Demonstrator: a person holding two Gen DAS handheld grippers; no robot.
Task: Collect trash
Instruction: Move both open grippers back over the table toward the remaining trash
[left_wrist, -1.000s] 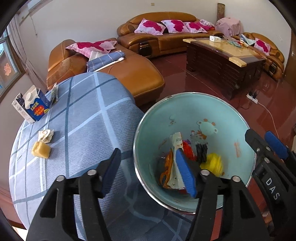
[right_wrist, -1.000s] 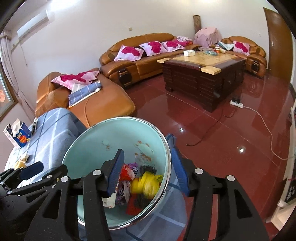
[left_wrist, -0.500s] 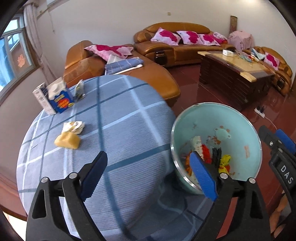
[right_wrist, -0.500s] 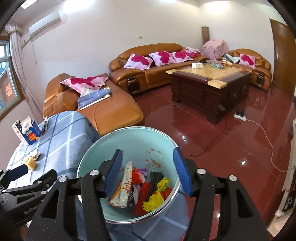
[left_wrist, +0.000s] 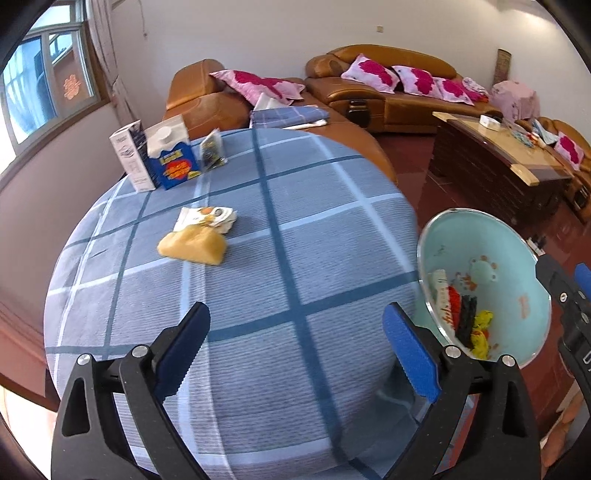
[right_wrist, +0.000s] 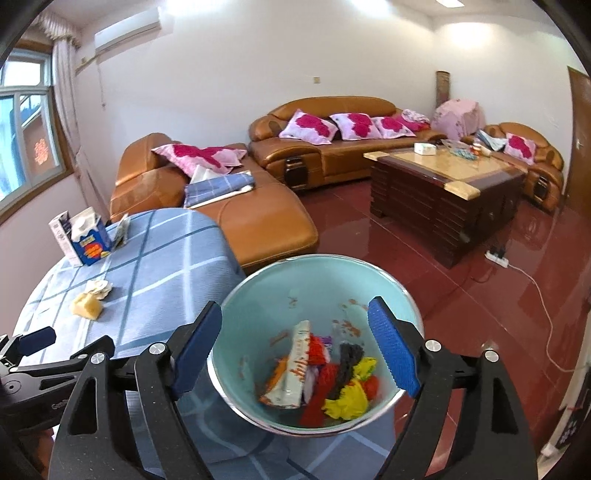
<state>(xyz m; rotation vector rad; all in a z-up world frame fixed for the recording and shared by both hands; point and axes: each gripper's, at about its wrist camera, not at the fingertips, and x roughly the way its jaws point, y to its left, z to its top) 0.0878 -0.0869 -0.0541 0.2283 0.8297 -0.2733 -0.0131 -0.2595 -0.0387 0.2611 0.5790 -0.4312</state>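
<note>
A pale teal bin (right_wrist: 317, 280) with a metal rim stands beside the round table (left_wrist: 295, 240), with bright wrappers (right_wrist: 325, 373) in its bottom. My right gripper (right_wrist: 295, 317) hovers above the bin, its jaws opening, nothing pressed between the pads. My left gripper (left_wrist: 295, 332) hangs over the blue plaid cloth, also opening and empty; the bin (left_wrist: 517, 266) is to its right. Ahead of it lie a yellow crumpled lump (left_wrist: 194, 247) and a white crumpled wrapper (left_wrist: 205, 218). At the far edge stand a blue carton (left_wrist: 171, 158), a white box (left_wrist: 129, 155) and a small packet (left_wrist: 212, 151).
Orange leather sofas (right_wrist: 325, 147) with pink cushions line the far wall. A dark wooden coffee table (right_wrist: 443, 184) stands on the red floor at right. A power strip and white cord (right_wrist: 517, 266) lie on the floor. A window (left_wrist: 40, 85) is at left.
My left gripper swung left from the bin's rim out over the table, and its jaws spread wide. My right gripper pulled back and up from the bin while its jaws widened.
</note>
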